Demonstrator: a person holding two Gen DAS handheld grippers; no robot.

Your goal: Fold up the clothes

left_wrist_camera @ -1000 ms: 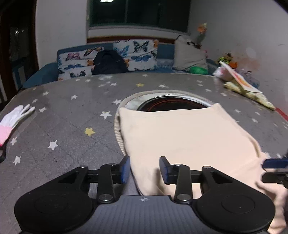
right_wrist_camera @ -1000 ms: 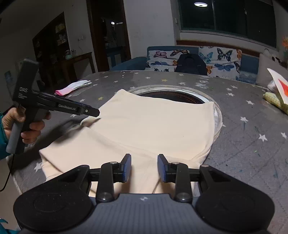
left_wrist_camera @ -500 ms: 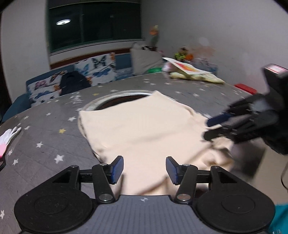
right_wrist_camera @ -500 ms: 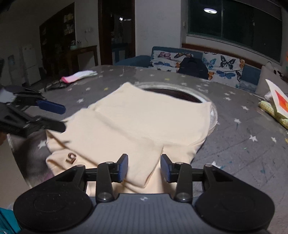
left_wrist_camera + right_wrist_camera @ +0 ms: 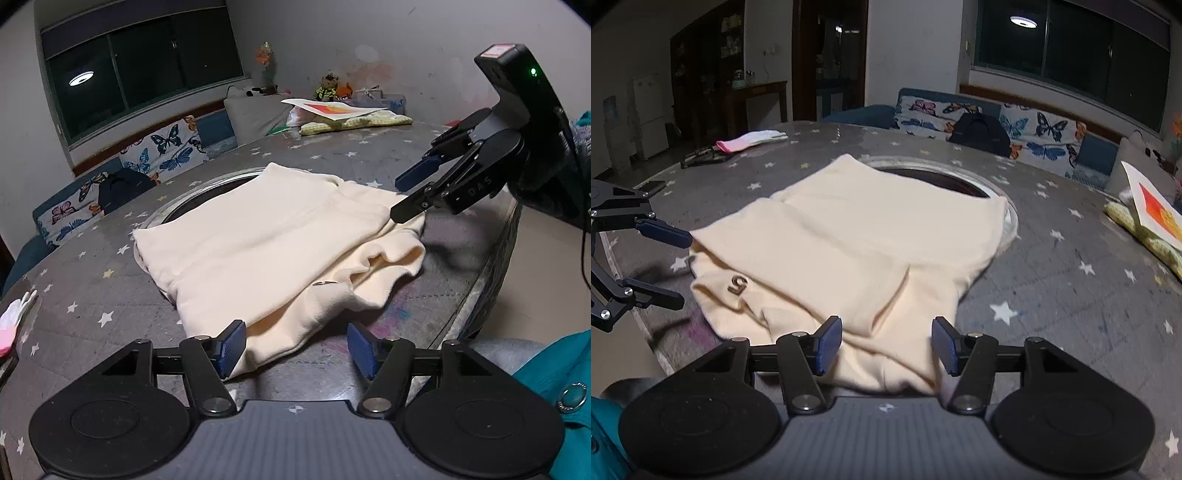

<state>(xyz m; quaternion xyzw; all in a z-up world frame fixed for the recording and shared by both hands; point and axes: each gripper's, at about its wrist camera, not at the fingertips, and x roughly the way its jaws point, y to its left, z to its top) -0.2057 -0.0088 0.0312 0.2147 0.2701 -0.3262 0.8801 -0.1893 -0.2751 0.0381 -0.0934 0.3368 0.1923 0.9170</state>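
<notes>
A cream garment (image 5: pixel 280 243) lies folded on the grey star-print table (image 5: pixel 110 295), partly over a round metal-rimmed hole. It also shows in the right wrist view (image 5: pixel 857 243), with a small dark logo near its left corner. My left gripper (image 5: pixel 295 347) is open and empty, just off the garment's near edge; it also shows in the right wrist view (image 5: pixel 663 264) at the garment's left corner. My right gripper (image 5: pixel 884 345) is open and empty over the near hem; it also shows in the left wrist view (image 5: pixel 410 195) at the garment's far right corner.
The round hole (image 5: pixel 945 181) sits behind the garment. A white and pink glove (image 5: pixel 750 140) lies at the far left. A yellow-green cloth with a printed sheet (image 5: pixel 351 118) lies at the far side. The table edge (image 5: pixel 495 258) drops off near the garment.
Both grippers have opened wider and swung round to the near end of the garment. The near end now lies in loose folded layers with the logo showing.
</notes>
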